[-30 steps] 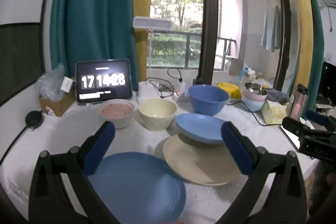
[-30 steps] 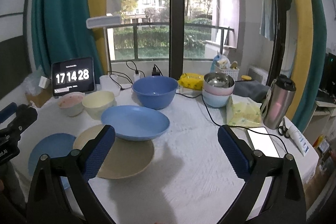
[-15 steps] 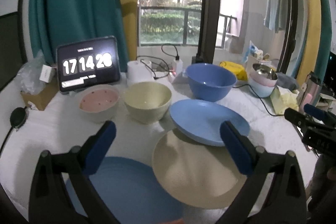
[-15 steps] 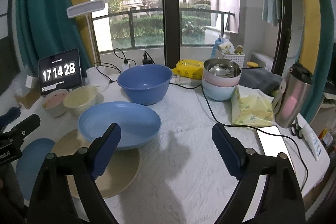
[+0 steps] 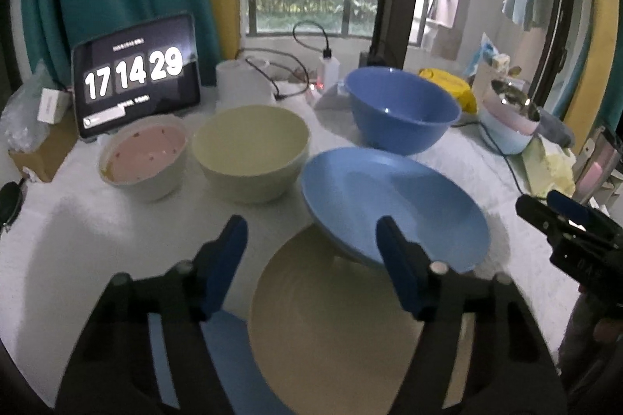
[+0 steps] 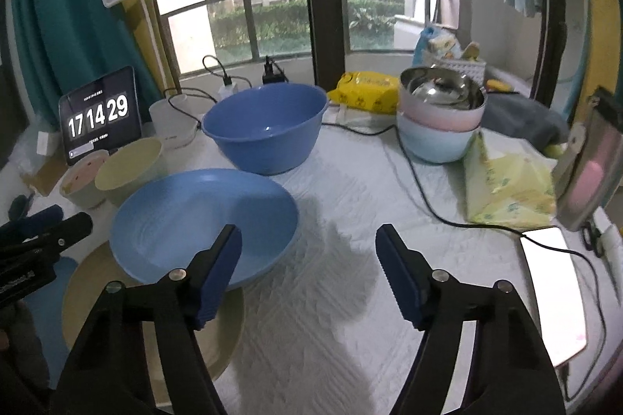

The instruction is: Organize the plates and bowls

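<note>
Judging from the spread on the white quilted table cover, barely begun: dishes lying scattered, nothing nested or stacked by kind yet, apart from one plate perched on another.

Nearest, closing but holding nothing: the left gripper, blue pads well apart, bare air between them, above the near plates. Likewise closing and empty: the right gripper, left pad over the rim of the shallow dish, right pad over bare cloth; no contact visible.

Lowest in the left view, partly hidden behind the gripper frame: a flat blue round plate, on the cloth. Just beside it, overlapping its edge: a wide flat cream round plate, matte, faint rings on its face. Resting tilted on the far edge of the cream plate: a shallow light-blue plastic dish, smooth, slightly glossy, one side propped up.

Further back, side by side and near touching: a small pale bowl with pink speckled inside and a cream round bowl, both upright, both empty as far as visible. To their right, well apart: a deep blue plastic mixing bowl, upright, empty.

Farther right, already nested: a metal bowl inside a pink bowl inside a pale blue bowl, possibly the only sorted group.

Left to do, by this reading: gathering three plates into one pile, then nesting the loose bowls.
</note>
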Motion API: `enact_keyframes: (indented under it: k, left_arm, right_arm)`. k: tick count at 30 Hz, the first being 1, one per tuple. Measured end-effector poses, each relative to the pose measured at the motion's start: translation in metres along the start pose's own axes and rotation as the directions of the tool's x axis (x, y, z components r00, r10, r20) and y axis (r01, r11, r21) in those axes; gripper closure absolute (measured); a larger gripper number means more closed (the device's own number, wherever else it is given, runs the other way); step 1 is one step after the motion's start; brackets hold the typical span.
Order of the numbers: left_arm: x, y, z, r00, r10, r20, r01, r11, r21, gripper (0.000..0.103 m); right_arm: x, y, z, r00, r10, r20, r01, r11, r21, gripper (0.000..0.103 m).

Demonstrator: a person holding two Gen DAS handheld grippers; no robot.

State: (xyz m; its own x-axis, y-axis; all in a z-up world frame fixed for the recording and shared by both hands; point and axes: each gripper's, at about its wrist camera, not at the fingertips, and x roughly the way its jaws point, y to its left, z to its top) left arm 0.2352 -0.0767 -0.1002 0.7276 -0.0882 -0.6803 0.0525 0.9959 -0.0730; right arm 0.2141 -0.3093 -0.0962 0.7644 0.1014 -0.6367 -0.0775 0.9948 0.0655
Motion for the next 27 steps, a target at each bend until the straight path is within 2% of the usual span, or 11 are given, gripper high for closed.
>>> enact_keyframes:
  k: [10,17,24,27]
  left_arm:
    - [0.036,-0.010,0.003,0.995,0.000,-0.103,0.000,1.000,-0.001,0.056]
    - [0.048,-0.012,0.007,0.989,-0.009,-0.148,0.007,1.000,-0.014,0.060]
    - [0.056,-0.013,0.010,0.983,-0.025,-0.181,0.023,1.000,-0.010,0.069]
    - [0.057,-0.016,0.009,0.981,-0.034,-0.189,0.034,0.999,-0.004,0.071]
  right_arm:
    - [0.042,-0.008,-0.003,0.995,0.049,-0.093,-0.045,0.998,0.039,0.040]
    - [0.064,-0.007,-0.002,0.985,0.093,-0.147,-0.085,0.995,0.058,0.050]
    - [0.075,-0.006,-0.002,0.974,0.136,-0.181,-0.124,0.989,0.078,0.059]
    - [0.078,-0.005,-0.004,0.969,0.153,-0.194,-0.139,0.987,0.083,0.066]
